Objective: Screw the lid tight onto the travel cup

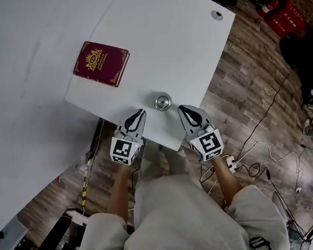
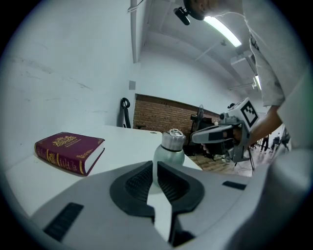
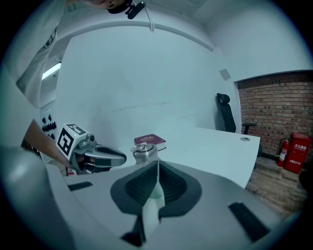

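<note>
A pale green travel cup (image 1: 163, 102) with a silver lid (image 2: 172, 139) stands upright near the front edge of the white table (image 1: 182, 44). My left gripper (image 1: 141, 112) is just left of it and my right gripper (image 1: 180, 109) just right, both shut, empty and apart from the cup. In the left gripper view the cup (image 2: 168, 157) rises beyond my closed jaws, with the right gripper (image 2: 195, 137) past it. In the right gripper view the lid (image 3: 145, 150) shows over my closed jaws, with the left gripper (image 3: 122, 157) to its left.
A dark red book (image 1: 101, 62) lies flat on the table, back left of the cup. A cable grommet (image 1: 217, 15) sits near the far corner. Cables (image 1: 267, 167) run over the wooden floor on the right. A black office chair (image 3: 225, 114) stands behind the table.
</note>
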